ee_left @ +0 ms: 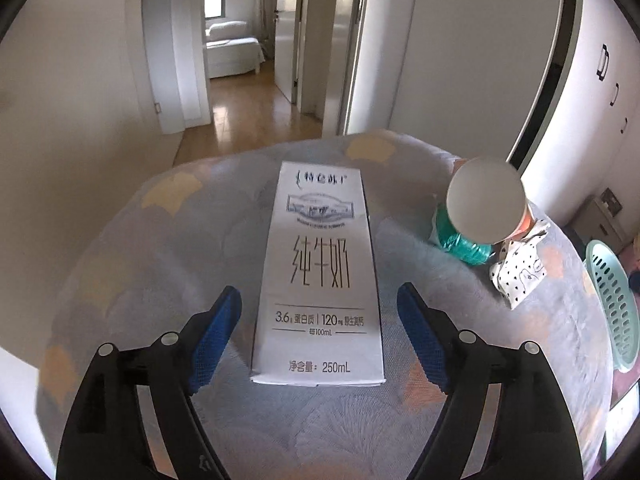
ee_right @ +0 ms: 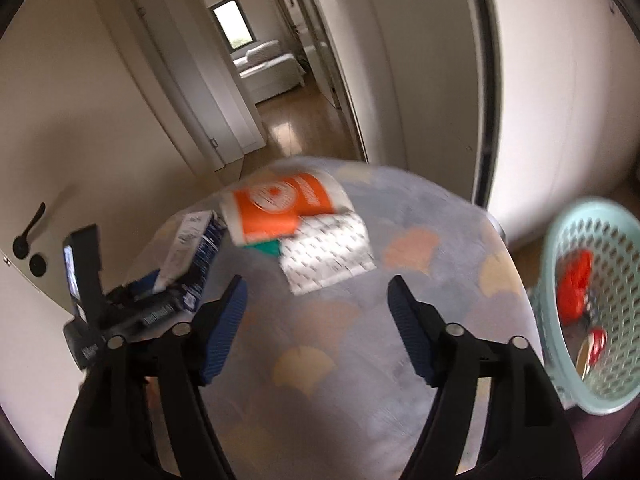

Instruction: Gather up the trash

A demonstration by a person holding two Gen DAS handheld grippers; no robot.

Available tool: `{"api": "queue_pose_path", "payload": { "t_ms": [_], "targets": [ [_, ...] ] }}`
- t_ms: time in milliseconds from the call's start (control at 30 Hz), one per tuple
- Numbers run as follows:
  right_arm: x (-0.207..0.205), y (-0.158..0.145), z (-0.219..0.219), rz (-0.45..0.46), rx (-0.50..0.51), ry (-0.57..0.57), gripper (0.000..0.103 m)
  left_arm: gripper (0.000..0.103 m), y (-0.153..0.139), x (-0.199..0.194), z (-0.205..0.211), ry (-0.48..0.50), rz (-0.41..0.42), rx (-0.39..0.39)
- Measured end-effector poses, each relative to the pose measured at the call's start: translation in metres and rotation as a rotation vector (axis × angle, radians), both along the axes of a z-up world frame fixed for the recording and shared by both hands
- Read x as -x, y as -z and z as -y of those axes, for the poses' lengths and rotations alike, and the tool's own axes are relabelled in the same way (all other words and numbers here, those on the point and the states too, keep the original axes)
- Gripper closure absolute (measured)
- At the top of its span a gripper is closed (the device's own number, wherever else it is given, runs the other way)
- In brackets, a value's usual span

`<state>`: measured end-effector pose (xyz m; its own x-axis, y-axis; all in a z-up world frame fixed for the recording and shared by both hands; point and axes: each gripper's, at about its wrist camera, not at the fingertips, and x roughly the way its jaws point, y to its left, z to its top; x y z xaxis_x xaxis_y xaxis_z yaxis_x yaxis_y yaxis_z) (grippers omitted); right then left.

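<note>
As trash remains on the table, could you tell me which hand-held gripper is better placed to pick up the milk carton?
Left hand-held gripper: its open jaws already flank the milk carton.

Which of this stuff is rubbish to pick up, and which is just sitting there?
For the job:
- milk carton, between the open left tool
- orange cup
- spotted wrapper
- teal packet
- basket, some rubbish already inside

Just there:
- patterned cover
- door handle
- white sofa
</note>
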<state>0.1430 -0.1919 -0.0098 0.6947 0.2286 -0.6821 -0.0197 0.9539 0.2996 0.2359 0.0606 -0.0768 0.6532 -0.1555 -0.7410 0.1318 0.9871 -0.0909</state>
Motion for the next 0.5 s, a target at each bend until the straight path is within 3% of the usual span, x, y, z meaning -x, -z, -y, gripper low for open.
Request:
{"api": "queue_pose_path", "payload": {
  "t_ms": [33,133,300,400,500],
  "targets": [
    [-0.003,-0.002,-0.006,0.012,0.012,0.000,0.031,0.026,0.002,-0.001,-0.001,0.002,-0.003,0.005],
    [-0.020,-0.007,-0.027,0.031,0.041,-0.014,0.031,0.046,0.008,-0.004,-0.001,0.008,-0.025,-0.010],
    [-0.051,-0.004,-0.067,0.032,0.111,-0.034,0.031,0.047,0.005,0.002,-0.004,-0.006,0.002,-0.005],
    [-0.069,0.004,-0.089,0.024,0.160,-0.045,0.032,0.047,0.002,0.004,-0.013,-0.048,0.023,0.039],
    [-0.082,0.009,-0.105,0.021,0.216,-0.042,0.041,0.047,0.002,0.007,-0.023,-0.077,0.024,0.085]
  ]
}}
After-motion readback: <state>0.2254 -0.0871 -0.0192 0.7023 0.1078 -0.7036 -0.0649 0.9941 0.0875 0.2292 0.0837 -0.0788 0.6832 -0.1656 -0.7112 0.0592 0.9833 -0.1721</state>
